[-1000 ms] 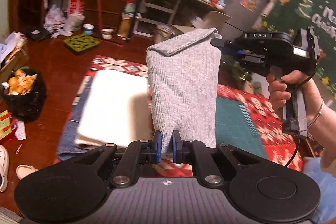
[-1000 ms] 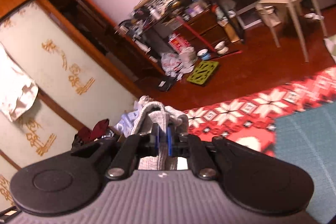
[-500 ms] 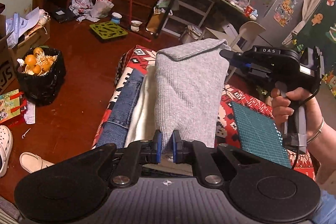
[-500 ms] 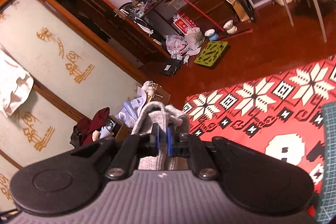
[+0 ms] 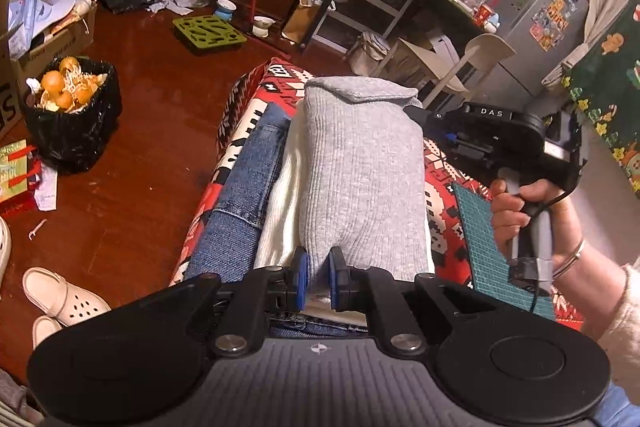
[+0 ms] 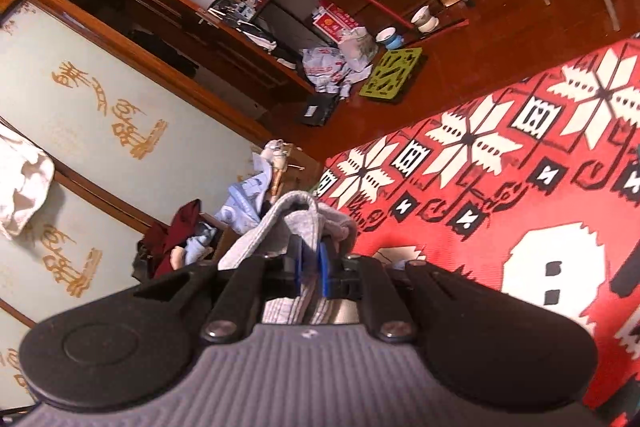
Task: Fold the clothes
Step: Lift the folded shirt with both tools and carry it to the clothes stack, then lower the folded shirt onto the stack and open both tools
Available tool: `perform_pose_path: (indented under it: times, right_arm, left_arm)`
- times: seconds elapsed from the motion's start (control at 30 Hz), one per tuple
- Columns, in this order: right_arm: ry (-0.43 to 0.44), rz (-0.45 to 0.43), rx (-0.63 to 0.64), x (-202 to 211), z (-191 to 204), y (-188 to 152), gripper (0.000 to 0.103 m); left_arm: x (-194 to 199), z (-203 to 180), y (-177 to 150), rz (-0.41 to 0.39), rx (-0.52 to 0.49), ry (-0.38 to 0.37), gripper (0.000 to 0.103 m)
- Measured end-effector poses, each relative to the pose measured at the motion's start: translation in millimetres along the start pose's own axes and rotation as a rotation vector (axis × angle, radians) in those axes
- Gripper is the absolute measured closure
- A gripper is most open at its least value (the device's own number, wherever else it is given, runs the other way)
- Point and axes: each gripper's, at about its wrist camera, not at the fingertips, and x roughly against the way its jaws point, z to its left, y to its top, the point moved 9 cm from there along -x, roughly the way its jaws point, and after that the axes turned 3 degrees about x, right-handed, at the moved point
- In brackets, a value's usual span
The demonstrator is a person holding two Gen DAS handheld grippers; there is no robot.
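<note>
- My left tool (image 5: pixel 318 277) is pinching the near edge of the grey ribbed knit garment (image 5: pixel 360 179), blue pads pressed in on a small tuck of cloth at 6 o'clock in the left wrist view.
- My right tool (image 6: pixel 310 275) is clamped on a bunched corner of the same grey knit; from the left view it sits at about 2 o'clock, gripping the far right corner where a flap doubles over.
- The garment hangs stretched between the two tools as a folded panel, directly above a cream knit (image 5: pixel 280 211) lying on folded blue jeans (image 5: pixel 240 199), all on the desk with the red patterned cloth (image 6: pixel 500 163).
- I cannot tell whether its underside touches the cream piece or hangs just clear of it.
- Handling, as I judge it: light, soft and stretchy. The ribbing sags in the middle and gives under tension, so pulling hard would distort the fold instead of squaring it.
- It is not slippery; the knit bites well in the pads, but several layers bunched in the right tool could shed an inner layer.
- Best holds are the two corners of one edge, through all layers, close to the fold line.
- The green cutting mat (image 5: pixel 492 243) lies at 3 o'clock, clear of the stack.
</note>
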Motion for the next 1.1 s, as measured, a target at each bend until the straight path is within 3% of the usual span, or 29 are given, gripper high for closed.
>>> perform_pose_path:
  times: [0.23,0.6,0.67,0.8,0.83,1.1]
  right_arm:
    - [0.025,0.008,0.042,24.0,12.6,-10.2,0.072]
    - [0.151,0.301,0.026,62.4,52.1,-122.8,0.070]
    - [0.150,0.317,0.019,62.6,53.3,-134.2,0.070]
    - [0.127,0.311,0.002,56.6,50.6,-148.0,0.074]
    - [0.120,0.298,0.004,55.1,49.8,-148.3,0.093]
    - [0.095,0.273,0.043,73.9,59.7,-159.5,0.094]
  left_arm:
    - [4.2,-3.4,-1.2,0.000,0.028,-0.023,0.090]
    - [0.5,3.4,-0.8,-0.004,0.096,-0.042,0.090]
    - [0.0,5.1,-0.9,-0.002,0.114,-0.047,0.090]
    - [-1.0,7.7,-0.5,-0.002,0.138,-0.059,0.090]
    - [-1.3,8.3,-0.3,-0.003,0.142,-0.062,0.090]
    - [6.4,4.6,-3.2,-0.009,0.093,-0.066,0.092]
